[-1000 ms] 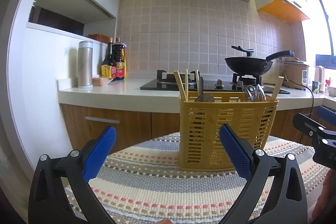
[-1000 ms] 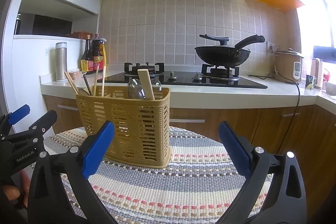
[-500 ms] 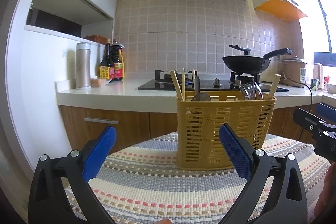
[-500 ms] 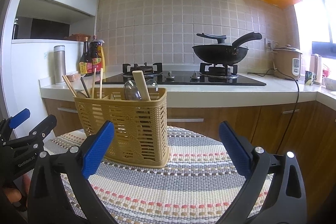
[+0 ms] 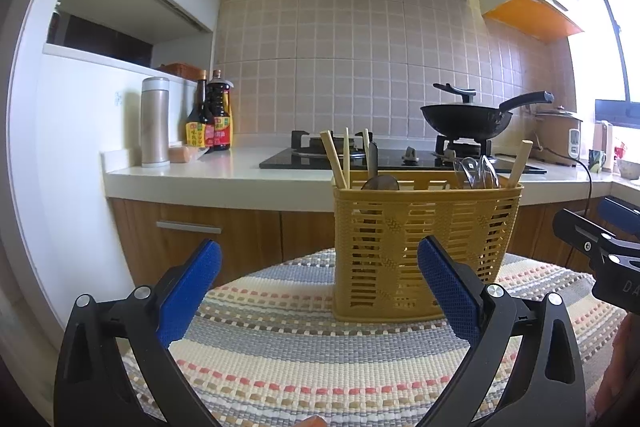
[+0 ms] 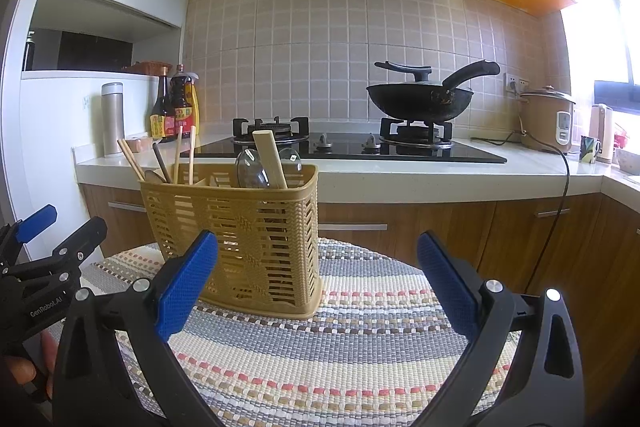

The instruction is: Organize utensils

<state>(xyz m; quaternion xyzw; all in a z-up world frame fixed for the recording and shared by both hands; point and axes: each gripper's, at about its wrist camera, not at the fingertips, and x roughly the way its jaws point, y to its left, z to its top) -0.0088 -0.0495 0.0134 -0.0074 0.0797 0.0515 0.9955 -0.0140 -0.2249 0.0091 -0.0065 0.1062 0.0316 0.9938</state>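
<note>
left tongs (image 5: 318, 291) spread wide, holding nothing, touching nothing; right tongs (image 6: 318, 281) likewise wide and empty. yellow basket (image 5: 424, 247) stands upright on the striped mat (image 5: 320, 355), right of centre in the left view, left of centre in the right view, so it sits between both tongs, about equally near. chopsticks (image 5: 338, 161), spoons (image 5: 476, 171) and spatula (image 6: 270, 159) stand near-vertical inside, handles up.

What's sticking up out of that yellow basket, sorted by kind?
Showing above the yellow basket rim:
Wooden chopsticks: 4 (two lie tight together)
Dark metal spoon: 1
Clear spoons: 2
Wooden spatula: 1
Total: 8
</note>
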